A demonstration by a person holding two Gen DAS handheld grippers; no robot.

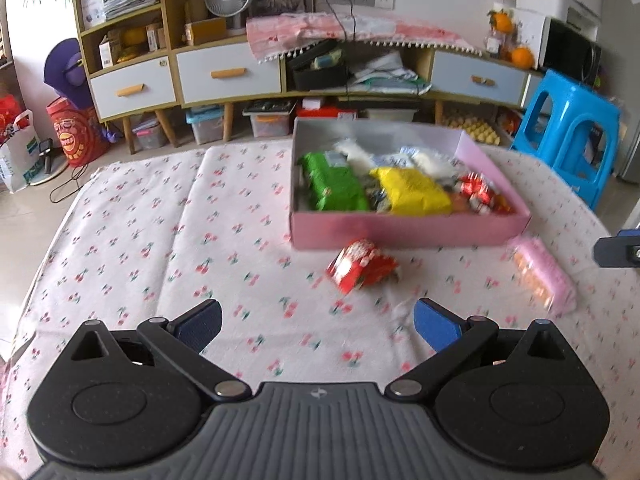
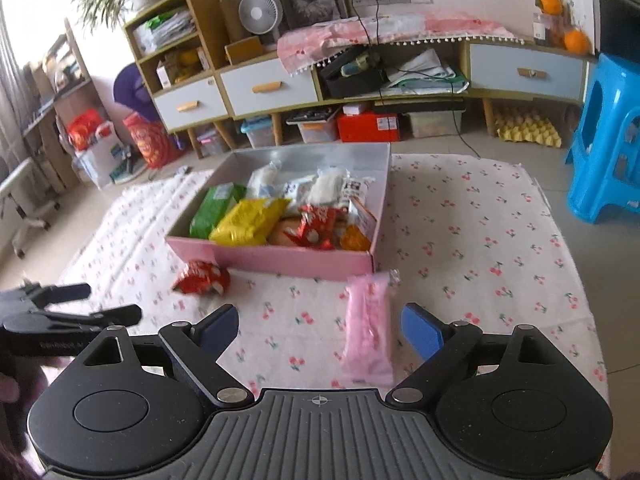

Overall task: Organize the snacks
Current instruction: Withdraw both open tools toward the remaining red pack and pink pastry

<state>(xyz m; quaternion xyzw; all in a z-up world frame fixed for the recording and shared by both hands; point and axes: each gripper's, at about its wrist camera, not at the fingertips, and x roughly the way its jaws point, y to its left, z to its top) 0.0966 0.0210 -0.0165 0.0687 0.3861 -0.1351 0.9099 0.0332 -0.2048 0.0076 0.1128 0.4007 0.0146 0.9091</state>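
I am hovering both grippers low over the cloth-covered desk (image 2: 500, 220), fingers spread and carrying nothing. My right gripper (image 2: 320, 330) is lining up on the pink packet (image 2: 368, 328) lying lengthwise just ahead; my left gripper (image 1: 318, 326) is facing the red packet (image 1: 362, 266). Beyond them the pink box (image 2: 280, 258) is sitting open, already collecting the green, yellow and red snacks.

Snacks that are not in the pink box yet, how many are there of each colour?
Red: 1, the red snack pack on the cloth in front of the pink box.
Pink: 1, the pink snack pack lying between the open fingers of the right gripper.
Total: 2 snacks still outside the box.
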